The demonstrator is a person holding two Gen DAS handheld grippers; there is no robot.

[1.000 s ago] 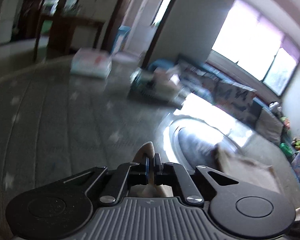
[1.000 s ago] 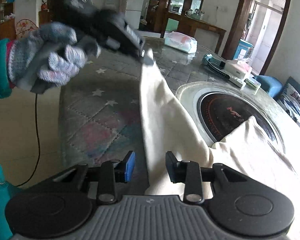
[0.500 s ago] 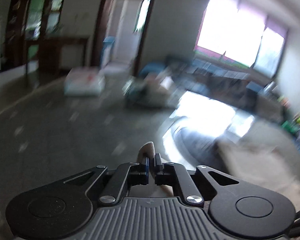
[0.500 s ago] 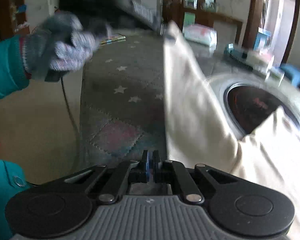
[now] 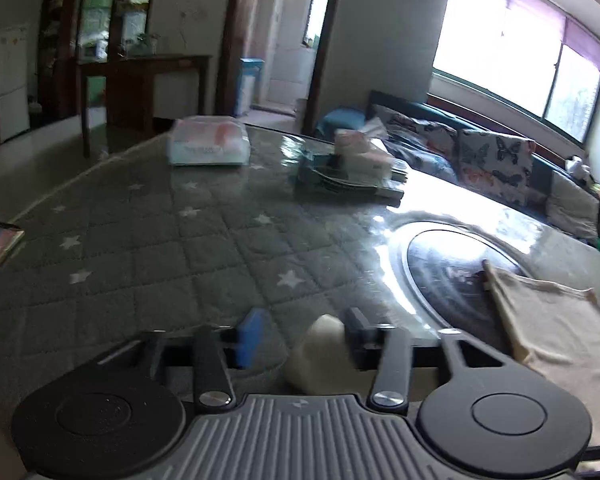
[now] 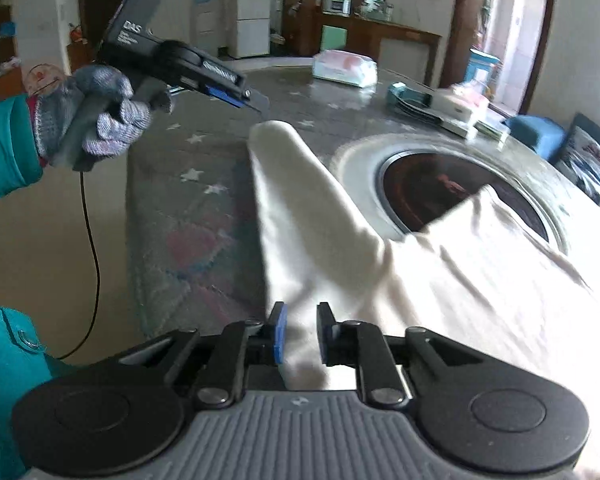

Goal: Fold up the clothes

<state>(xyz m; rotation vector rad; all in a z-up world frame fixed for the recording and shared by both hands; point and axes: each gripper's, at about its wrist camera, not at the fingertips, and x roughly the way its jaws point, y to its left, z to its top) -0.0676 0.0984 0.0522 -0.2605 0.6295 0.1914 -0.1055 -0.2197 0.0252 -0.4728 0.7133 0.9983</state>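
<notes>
Fingers on my left gripper [image 5: 298, 338] opening, sleeve [image 5: 318, 354] loose between them; right gripper [image 6: 302, 334] opening around shirt [image 6: 440, 280] beside the hob [image 6: 456, 196]. Soft, light, floppy; I'd pinch seams.

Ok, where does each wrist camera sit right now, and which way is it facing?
Left wrist: behind the left gripper, facing across the quilted table cover toward the window; jaws opening, cream garment loose between them.
Right wrist: behind the right gripper, facing the gloved left hand; jaws opening.
Shared: garment, round cooktop, tissue pack.
</notes>
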